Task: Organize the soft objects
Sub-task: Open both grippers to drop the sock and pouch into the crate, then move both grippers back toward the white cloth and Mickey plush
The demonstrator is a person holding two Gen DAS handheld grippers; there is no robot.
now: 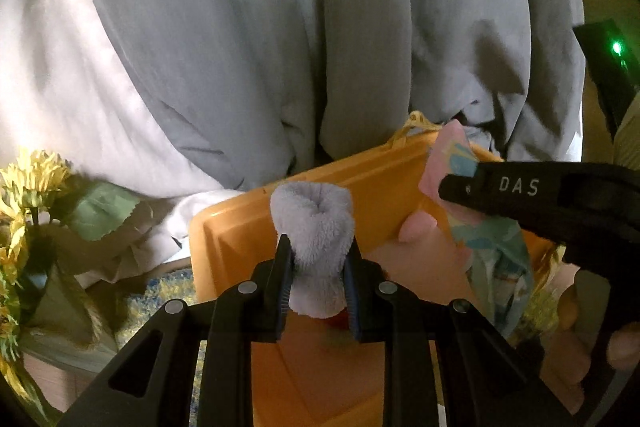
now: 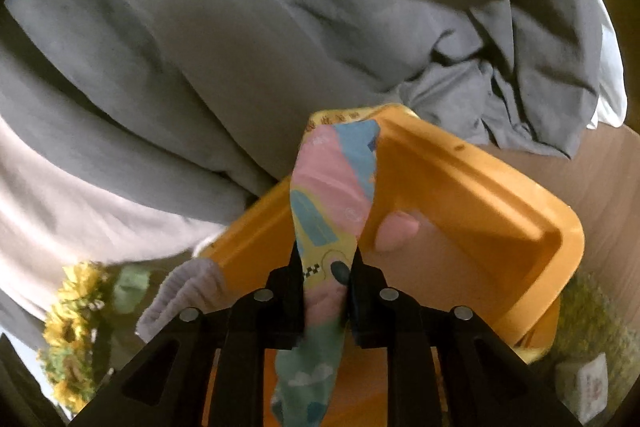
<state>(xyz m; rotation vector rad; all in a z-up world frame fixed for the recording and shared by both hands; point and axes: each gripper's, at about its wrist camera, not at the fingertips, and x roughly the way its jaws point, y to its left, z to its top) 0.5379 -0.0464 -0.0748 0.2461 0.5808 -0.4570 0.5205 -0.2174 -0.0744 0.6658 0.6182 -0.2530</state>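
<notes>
My left gripper (image 1: 318,259) is shut on a fluffy lavender-grey sock (image 1: 314,223) and holds it over the orange plastic bin (image 1: 248,223). My right gripper (image 2: 326,269) is shut on a colourful printed cloth (image 2: 334,195) with pink, blue and yellow patches, held above the same bin (image 2: 500,211). In the left wrist view the right gripper (image 1: 452,187) comes in from the right with the cloth (image 1: 496,255) hanging from it. The grey sock (image 2: 180,295) shows at the lower left of the right wrist view. A pink rounded object (image 2: 396,231) lies inside the bin.
A grey duvet (image 1: 280,27) over a white sheet (image 1: 48,67) hangs behind the bin. Artificial sunflowers (image 1: 28,187) stand at the left. A yellow-blue shaggy rug (image 1: 168,291) lies under the bin. A small white packet (image 2: 592,383) lies at the lower right.
</notes>
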